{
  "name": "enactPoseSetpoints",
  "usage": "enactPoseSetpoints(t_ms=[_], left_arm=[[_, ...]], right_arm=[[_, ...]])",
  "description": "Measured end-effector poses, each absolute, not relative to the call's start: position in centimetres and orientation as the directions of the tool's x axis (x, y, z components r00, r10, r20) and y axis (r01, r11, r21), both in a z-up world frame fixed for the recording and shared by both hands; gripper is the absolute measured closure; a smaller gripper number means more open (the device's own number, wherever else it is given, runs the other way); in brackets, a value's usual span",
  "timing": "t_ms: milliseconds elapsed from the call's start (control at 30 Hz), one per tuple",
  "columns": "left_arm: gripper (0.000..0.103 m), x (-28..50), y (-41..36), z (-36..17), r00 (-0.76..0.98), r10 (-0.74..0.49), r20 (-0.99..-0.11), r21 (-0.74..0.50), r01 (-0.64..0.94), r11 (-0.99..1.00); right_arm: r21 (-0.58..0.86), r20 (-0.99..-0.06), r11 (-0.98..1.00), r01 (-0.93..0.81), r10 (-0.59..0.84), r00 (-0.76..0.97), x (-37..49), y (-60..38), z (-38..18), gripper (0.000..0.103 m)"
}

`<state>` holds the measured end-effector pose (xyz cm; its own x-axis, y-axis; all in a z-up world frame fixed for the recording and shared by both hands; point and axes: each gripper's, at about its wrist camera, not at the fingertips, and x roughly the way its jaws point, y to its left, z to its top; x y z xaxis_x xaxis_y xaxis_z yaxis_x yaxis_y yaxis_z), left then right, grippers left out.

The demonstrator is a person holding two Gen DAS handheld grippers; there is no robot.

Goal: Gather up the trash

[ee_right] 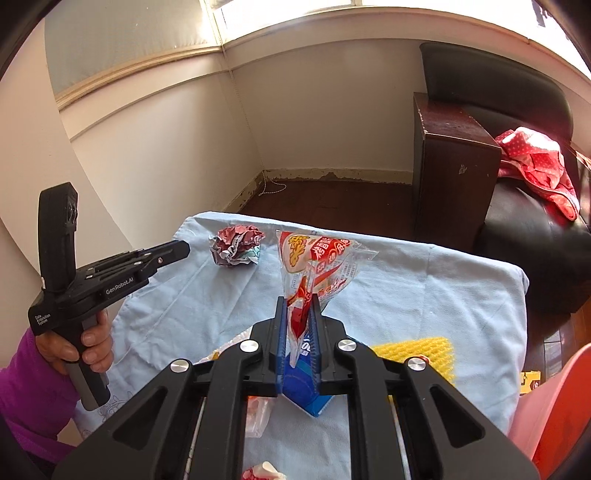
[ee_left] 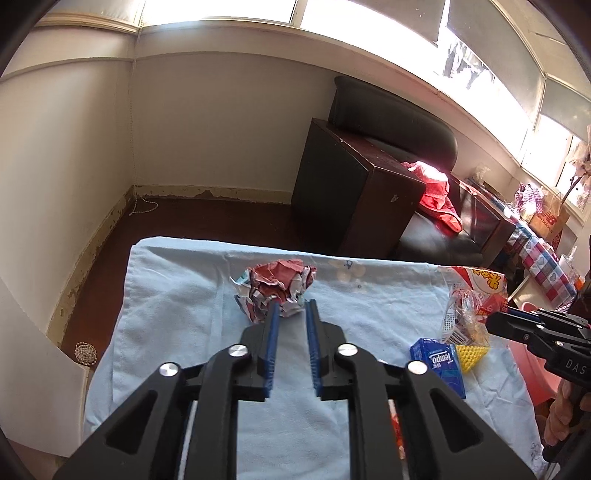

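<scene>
While the right gripper (ee_right: 298, 308) pinches the thin snack wrapper (ee_right: 314, 258) above the cloth-covered desk (ee_right: 424, 280), the slick film could slip free if swung, and the left gripper (ee_left: 291, 314), jaws parted, nears the crumpled paper ball (ee_left: 275, 290).

Sunlit windows (ee_left: 221, 11), dark armchair (ee_left: 391, 122)

left claw (ee_left: 291, 308) parted | tips at crumpled paper ball (ee_left: 275, 291) | blue cloth (ee_left: 177, 295)
</scene>
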<state>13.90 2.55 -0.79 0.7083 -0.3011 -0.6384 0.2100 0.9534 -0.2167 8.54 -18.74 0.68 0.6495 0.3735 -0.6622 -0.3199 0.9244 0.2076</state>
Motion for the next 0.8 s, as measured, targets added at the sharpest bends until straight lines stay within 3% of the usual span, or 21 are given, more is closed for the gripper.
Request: enactPoseSetpoints(t_ms=[67,267,367,733,800], left_arm=[[0.058,12.7,1.9,-1.0,0.697,-0.329,-0.637,-0.228,0.238,0.944],[0.058,8.2,-1.1,-1.5,0.617,-0.450,-0.646,-0.274,0.363,0.891],[0.058,5.4,-3.5,-1.5,0.591,-0.484,-0.645,-0.237,0.447,0.862],[0.055,3.8,-8.9,-3.6,0.612,-0.358,-0.705,-0.037,0.473,0.880],[0.063,4.1,-8.8,-3.7,0.604,-0.349,-0.717,-0.033,0.470,0.882]], right_arm=[[0.213,-0.660,0.930,-0.299,0.363,0.658,7.8,-19.6,0.8,0.092],[0.219,-0.651,0.945,-0.244,0.328,0.685,5.2,-21.9,0.8,0.092],[0.225,-0.648,0.949,-0.221,0.315,0.693,4.0,-22.9,0.8,0.092],[0.246,-0.649,0.957,-0.153,0.280,0.707,0.7,-26.4,0.3,0.092],[0.252,-0.645,0.957,-0.145,0.278,0.712,0.2,-27.0,0.3,0.092]])
